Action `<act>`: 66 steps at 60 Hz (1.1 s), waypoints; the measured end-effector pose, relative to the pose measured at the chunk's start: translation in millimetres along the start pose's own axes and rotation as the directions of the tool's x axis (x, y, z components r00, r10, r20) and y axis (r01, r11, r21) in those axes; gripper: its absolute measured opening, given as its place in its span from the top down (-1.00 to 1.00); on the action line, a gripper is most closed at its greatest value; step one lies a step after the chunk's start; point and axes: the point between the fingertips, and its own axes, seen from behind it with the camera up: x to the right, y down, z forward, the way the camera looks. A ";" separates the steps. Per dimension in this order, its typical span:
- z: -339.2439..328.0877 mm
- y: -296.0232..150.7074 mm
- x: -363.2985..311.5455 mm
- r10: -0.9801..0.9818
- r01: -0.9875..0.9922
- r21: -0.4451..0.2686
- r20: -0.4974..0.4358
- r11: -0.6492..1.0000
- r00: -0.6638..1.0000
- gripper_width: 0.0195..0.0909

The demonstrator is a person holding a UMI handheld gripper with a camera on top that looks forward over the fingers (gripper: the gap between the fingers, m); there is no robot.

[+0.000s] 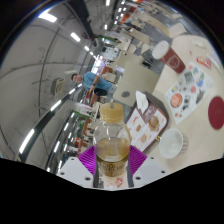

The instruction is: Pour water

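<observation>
A clear bottle point(111, 147) with a cap and amber-tinted liquid inside stands between the purple pads of my gripper point(111, 160). Both pads press against the bottle's sides, so the gripper is shut on it. The whole view is tilted hard, and the bottle is lifted off the table. A white cup or bowl point(172, 143) sits on the table just right of the bottle. The bottle's lower part is hidden between the fingers.
A table point(165, 115) runs away to the right, carrying printed cards or placemats point(186, 98), a red-brown cup point(174, 60) and a round dish point(160, 48). A person in blue point(92, 78) sits beyond the bottle. Ceiling lights fill the left.
</observation>
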 end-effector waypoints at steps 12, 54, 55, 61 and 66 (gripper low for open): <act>-49.7 -88.7 2.1 -0.565 0.579 0.060 -0.159 0.813 0.810 0.48; -115.3 -133.7 215.5 -0.840 0.869 -0.166 -0.391 0.467 0.376 0.33; -115.8 -134.0 216.0 -0.836 0.865 -0.167 -0.394 0.473 0.382 0.29; -116.5 -133.9 221.1 -0.827 0.847 -0.197 -0.408 0.494 0.387 -0.03; -128.7 -131.7 219.0 -0.820 0.835 -0.227 -0.433 0.501 0.374 -0.79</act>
